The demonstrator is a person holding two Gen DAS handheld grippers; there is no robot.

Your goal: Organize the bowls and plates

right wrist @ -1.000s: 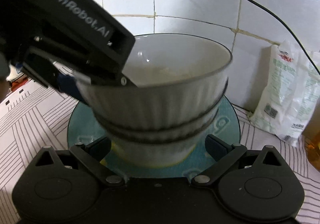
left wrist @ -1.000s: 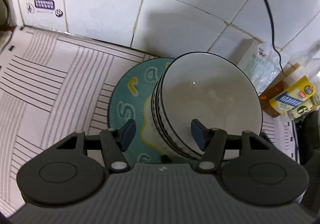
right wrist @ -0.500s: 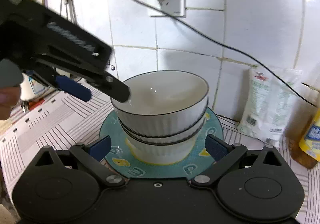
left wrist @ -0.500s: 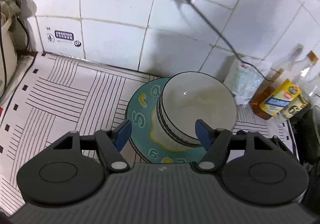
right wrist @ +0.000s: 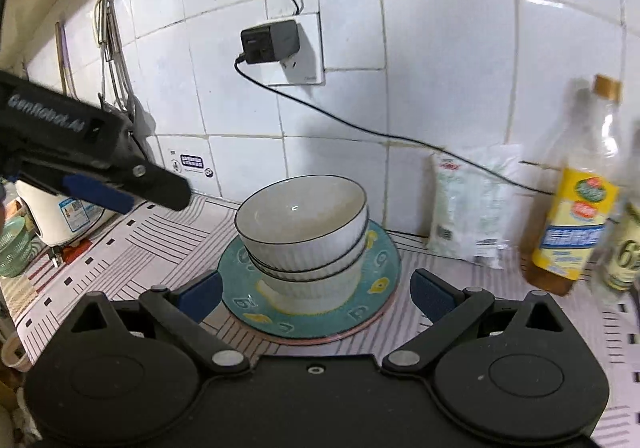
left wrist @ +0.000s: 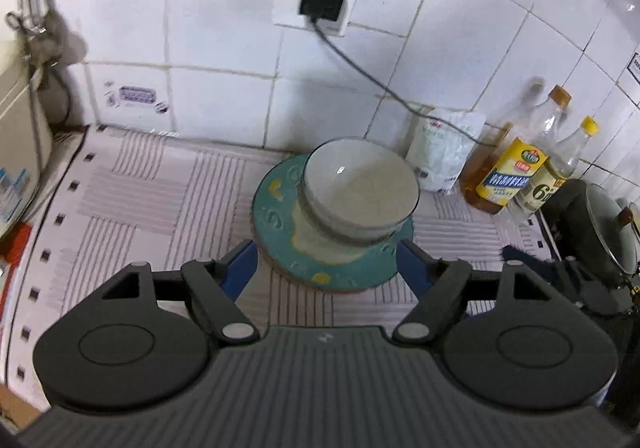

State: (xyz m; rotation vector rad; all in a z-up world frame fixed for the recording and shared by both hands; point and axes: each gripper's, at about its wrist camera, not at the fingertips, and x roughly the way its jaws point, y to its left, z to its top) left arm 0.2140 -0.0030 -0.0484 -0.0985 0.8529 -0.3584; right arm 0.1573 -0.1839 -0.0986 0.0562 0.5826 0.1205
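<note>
A stack of three white ribbed bowls (right wrist: pixel 306 236) with dark rims stands on a teal plate (right wrist: pixel 384 268) with yellow marks, which lies on a pink-rimmed plate. The stack also shows in the left wrist view (left wrist: pixel 358 193) on the teal plate (left wrist: pixel 280 232). My left gripper (left wrist: pixel 326 264) is open and empty, held back above the near side of the plate. It shows from the side in the right wrist view (right wrist: pixel 132 183), up and left of the bowls. My right gripper (right wrist: pixel 316 296) is open and empty, in front of the plate.
A striped mat (left wrist: pixel 140 199) covers the counter. A white bag (right wrist: pixel 470 207) and oil bottles (right wrist: pixel 576 215) stand at the right by the tiled wall. A charger and cable (right wrist: pixel 272 41) hang above. A rice cooker (right wrist: pixel 64 215) stands left; a pot (left wrist: pixel 608 224) stands right.
My left gripper has let go of the top bowl and pulled up and back. My right gripper has also drawn back from the stack. The bowls stay nested on the plate.
</note>
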